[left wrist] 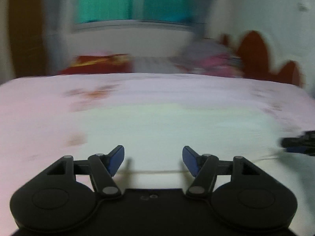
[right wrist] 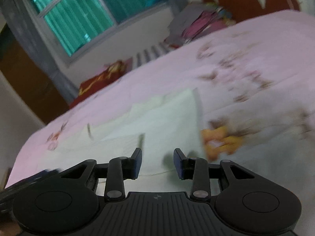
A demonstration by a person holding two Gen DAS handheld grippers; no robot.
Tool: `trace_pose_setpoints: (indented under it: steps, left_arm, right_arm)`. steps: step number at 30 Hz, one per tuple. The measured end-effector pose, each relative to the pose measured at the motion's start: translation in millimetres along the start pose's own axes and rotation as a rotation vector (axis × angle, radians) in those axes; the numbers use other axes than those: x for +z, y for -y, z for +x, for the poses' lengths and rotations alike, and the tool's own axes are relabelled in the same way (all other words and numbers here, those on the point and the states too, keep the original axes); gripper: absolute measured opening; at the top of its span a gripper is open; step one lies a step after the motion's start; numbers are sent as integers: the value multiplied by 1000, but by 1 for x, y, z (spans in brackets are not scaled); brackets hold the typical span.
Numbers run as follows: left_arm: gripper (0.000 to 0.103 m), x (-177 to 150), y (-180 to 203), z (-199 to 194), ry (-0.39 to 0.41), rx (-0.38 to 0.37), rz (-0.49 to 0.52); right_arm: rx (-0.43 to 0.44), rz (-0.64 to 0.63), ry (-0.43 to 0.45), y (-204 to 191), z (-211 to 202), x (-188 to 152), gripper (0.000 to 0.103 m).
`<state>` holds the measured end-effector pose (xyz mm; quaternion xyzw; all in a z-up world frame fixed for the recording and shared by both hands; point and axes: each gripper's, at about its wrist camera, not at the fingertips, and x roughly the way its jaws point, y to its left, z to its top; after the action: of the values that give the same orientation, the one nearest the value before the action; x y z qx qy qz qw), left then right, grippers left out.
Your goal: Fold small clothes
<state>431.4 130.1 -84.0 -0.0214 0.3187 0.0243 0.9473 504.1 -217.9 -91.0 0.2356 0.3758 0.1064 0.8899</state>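
A pale greenish-white small garment (left wrist: 177, 125) lies flat on the pink bedsheet (left wrist: 39, 102). Its near hem runs just in front of my left gripper (left wrist: 153, 160), which is open and empty above it. In the right wrist view the same garment (right wrist: 163, 114) lies spread out, its right edge next to an orange print on the sheet (right wrist: 220, 139). My right gripper (right wrist: 157, 163) is open and empty over the garment's near edge. The right gripper also shows at the right edge of the left wrist view (left wrist: 299, 143). Both views are motion-blurred.
A pile of pink and grey clothes (right wrist: 196, 23) sits at the far side of the bed by a red-brown headboard (left wrist: 254, 53). A red cushion (right wrist: 102, 78) lies at the far left. A window with green curtains (right wrist: 82, 17) is behind.
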Motion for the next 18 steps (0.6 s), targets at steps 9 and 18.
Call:
trace_pose_setpoints:
  steps: [9, 18]
  left_arm:
    - [52, -10, -42, 41, -176, 0, -15]
    - [46, -12, -43, 46, -136, -17, -21]
  right_arm:
    - [-7, -92, -79, -40, 50, -11, 36]
    - [-67, -255, 61, -56, 24, 0, 4]
